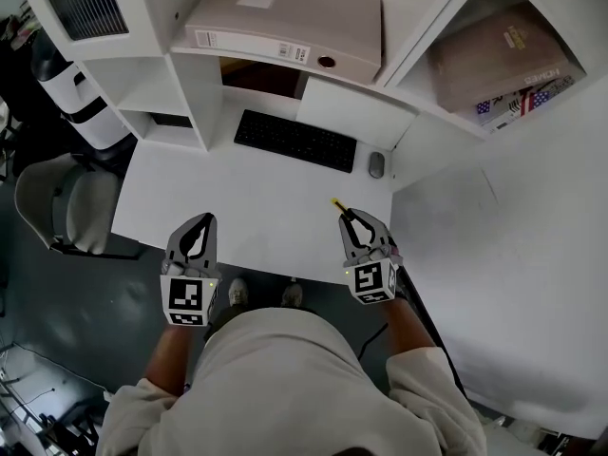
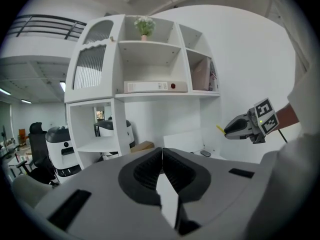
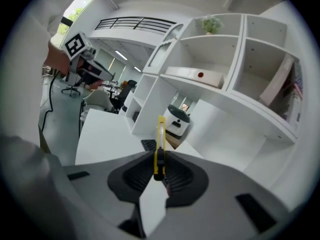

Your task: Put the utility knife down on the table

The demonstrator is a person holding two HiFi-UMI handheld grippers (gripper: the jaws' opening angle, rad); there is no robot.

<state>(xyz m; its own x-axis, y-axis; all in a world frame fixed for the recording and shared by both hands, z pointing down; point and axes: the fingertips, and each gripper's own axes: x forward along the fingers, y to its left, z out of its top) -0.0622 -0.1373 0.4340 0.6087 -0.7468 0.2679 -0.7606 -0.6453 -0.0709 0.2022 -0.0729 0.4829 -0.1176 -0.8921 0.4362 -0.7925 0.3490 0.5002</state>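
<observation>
A yellow utility knife [image 3: 159,146] stands on edge between the jaws of my right gripper [image 3: 159,168], which is shut on it. Its yellow tip [image 1: 337,203] pokes out past the right gripper [image 1: 353,220] above the white table [image 1: 256,207], near the front right. From the left gripper view the same knife tip [image 2: 219,129] shows at the far right. My left gripper [image 1: 199,228] hangs over the table's front left edge. Its jaws are closed together with nothing between them [image 2: 162,160].
A black keyboard [image 1: 295,140] and a grey mouse [image 1: 377,164] lie at the back of the table. White shelving holds a binder [image 1: 285,27] and books [image 1: 513,60]. A chair [image 1: 62,202] stands left of the table.
</observation>
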